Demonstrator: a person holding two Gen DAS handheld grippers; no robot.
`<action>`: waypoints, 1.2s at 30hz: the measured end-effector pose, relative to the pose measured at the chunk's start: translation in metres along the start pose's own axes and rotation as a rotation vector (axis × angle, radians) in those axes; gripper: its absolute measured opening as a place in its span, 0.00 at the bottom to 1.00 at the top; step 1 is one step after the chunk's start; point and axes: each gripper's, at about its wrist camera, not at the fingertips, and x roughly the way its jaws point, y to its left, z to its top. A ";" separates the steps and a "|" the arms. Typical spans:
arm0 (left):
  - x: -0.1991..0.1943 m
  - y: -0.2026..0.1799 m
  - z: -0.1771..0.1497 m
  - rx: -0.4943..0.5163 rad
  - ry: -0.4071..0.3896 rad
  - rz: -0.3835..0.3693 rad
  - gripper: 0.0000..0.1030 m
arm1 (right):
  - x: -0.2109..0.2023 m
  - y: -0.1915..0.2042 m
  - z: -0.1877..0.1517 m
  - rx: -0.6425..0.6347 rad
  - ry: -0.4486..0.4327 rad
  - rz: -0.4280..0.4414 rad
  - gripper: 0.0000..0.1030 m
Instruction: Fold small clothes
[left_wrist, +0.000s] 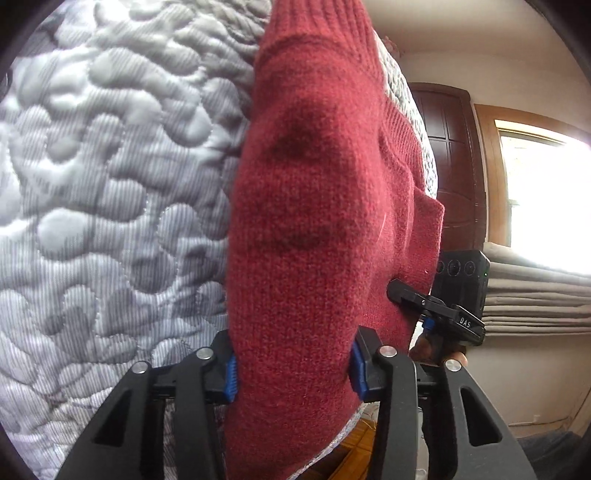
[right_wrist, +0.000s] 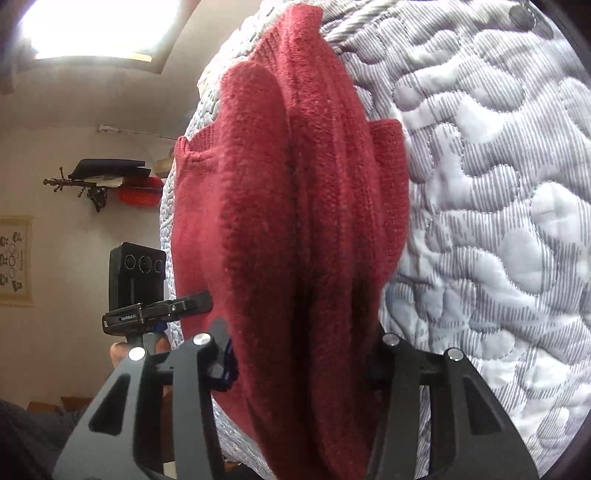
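Between the blue pads of your left gripper (left_wrist: 293, 373) a thick fold of the red knit sweater (left_wrist: 314, 206) is pinched; your right gripper (right_wrist: 303, 365) clamps another fold, both over the grey quilted mattress (left_wrist: 92, 184).

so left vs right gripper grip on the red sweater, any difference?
Left gripper: the red sweater sits as one smooth rounded layer between its jaws, and both blue pads show clearly. Right gripper: the fabric there is bunched in several lengthwise folds, and the pads are mostly hidden by knit, only a sliver of blue on one side. Shared: both are shut on the same sweater, lifted in front of the grey quilted bedding.
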 end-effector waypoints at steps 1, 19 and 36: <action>-0.003 -0.005 0.000 0.009 0.000 0.010 0.42 | -0.001 0.006 -0.002 -0.007 -0.007 -0.008 0.43; -0.143 0.022 -0.117 0.007 -0.132 0.151 0.41 | 0.081 0.135 -0.099 -0.146 0.095 0.038 0.42; -0.202 0.028 -0.195 0.049 -0.396 0.419 0.77 | 0.064 0.149 -0.097 -0.237 0.042 -0.125 0.58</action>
